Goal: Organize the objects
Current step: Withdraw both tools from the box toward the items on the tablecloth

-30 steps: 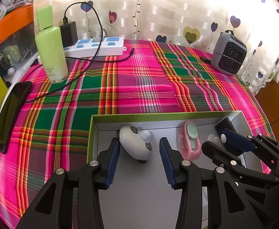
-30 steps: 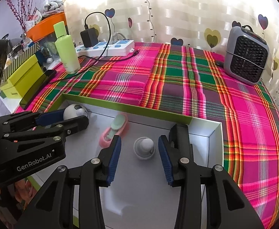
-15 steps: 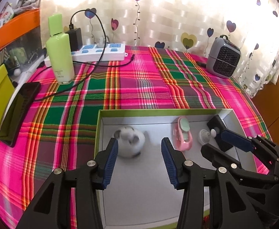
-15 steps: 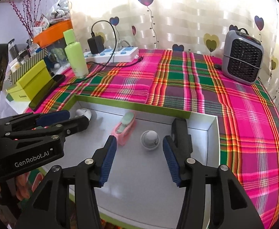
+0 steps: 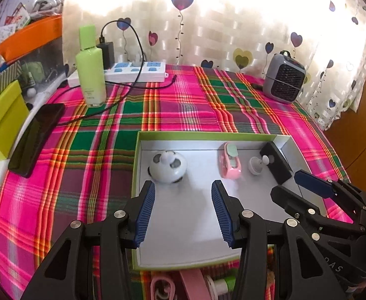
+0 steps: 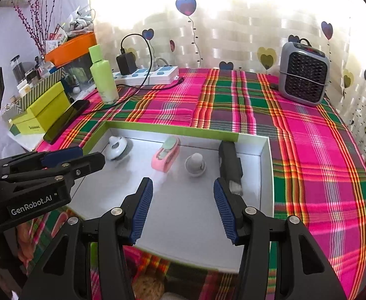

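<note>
Plaid cloth (image 5: 183, 110) fills the frame; low centre sits a green-rimmed tray (image 5: 208, 135) holding a panda-like ball (image 5: 167, 167), pink case (image 5: 230, 165) and white knob (image 5: 256, 166). Left gripper (image 5: 183, 210) and right gripper (image 6: 183, 207) gape, holding nothing, jaws just widened.

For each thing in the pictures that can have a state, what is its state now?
left gripper: open, empty
right gripper: open, empty
box: open, no lid
white round toy: lying in box
pink item: lying in box
phone: screen dark
green bottle: upright, capped
</note>
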Demonstrator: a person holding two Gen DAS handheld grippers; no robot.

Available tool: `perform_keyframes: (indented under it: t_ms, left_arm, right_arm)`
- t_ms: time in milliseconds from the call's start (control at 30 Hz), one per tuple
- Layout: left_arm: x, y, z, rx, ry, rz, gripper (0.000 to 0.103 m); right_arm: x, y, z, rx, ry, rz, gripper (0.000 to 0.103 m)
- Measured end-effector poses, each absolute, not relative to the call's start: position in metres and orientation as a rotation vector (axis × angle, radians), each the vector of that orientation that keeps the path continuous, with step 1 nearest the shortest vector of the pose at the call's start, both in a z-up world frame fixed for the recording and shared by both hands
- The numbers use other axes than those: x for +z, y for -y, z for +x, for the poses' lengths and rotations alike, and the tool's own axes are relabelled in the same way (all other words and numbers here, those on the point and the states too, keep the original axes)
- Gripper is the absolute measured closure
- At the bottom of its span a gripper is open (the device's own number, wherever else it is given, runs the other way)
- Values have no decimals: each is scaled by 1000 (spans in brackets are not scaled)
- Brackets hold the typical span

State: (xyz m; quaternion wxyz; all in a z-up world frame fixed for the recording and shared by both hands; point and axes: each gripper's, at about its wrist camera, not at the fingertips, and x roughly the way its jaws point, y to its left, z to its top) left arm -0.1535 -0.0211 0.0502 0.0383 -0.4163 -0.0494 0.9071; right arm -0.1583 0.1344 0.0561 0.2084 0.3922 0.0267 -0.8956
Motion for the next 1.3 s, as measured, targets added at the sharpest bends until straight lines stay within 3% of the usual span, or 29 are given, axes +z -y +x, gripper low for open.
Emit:
perform_keyframes:
  t_ms: [533,1300]
  left_arm:
    - [53,27,-103,2804,148,-1223,57]
    - [33,52,-53,2802,288,-1221,57]
  right_arm:
    - [59,-145,-115,-2511,-62,1068,51]
    - [42,-172,-76,-2530,-8,1099,51]
